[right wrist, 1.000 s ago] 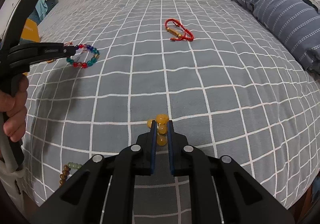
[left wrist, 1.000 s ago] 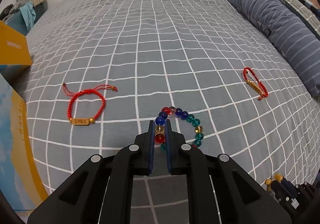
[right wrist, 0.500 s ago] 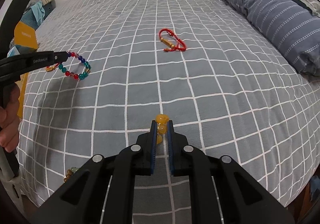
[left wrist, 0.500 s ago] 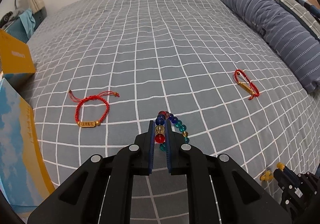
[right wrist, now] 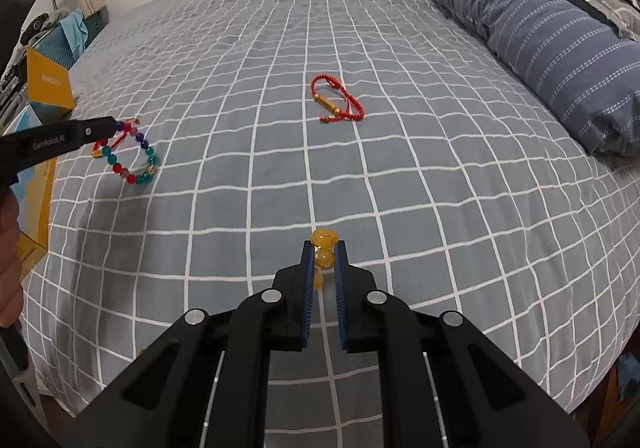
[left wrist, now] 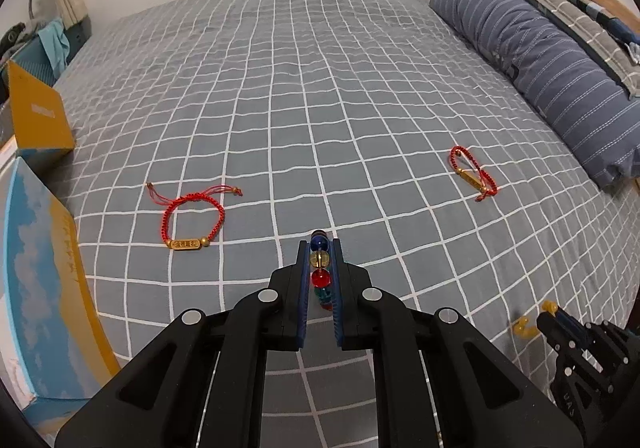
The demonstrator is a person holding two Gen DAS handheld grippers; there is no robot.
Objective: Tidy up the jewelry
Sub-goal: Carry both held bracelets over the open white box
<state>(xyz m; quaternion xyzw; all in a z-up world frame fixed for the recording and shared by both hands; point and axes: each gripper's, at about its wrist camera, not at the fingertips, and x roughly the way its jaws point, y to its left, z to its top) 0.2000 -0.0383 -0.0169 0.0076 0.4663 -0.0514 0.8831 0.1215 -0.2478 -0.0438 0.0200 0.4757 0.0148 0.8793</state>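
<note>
Jewelry: multicoloured glass-bead bracelet (left wrist: 320,268) pinched in closed left tool (left wrist: 320,248), hanging above grey checked bed (left wrist: 320,108)
Right tool (right wrist: 324,248): clamped on amber bead bracelet (right wrist: 323,254)
Risk: round beads may slip out, dropping near red cord bracelet (left wrist: 192,216)

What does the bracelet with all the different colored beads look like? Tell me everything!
The colorful bracelet is a ring of round, glassy-looking beads in red, blue, teal, amber and pale pink. The left tongs are shut on a few of its beads, and the rest of the loop hangs down in the air above the gray checked bedspread, apparently not touching it.
</note>
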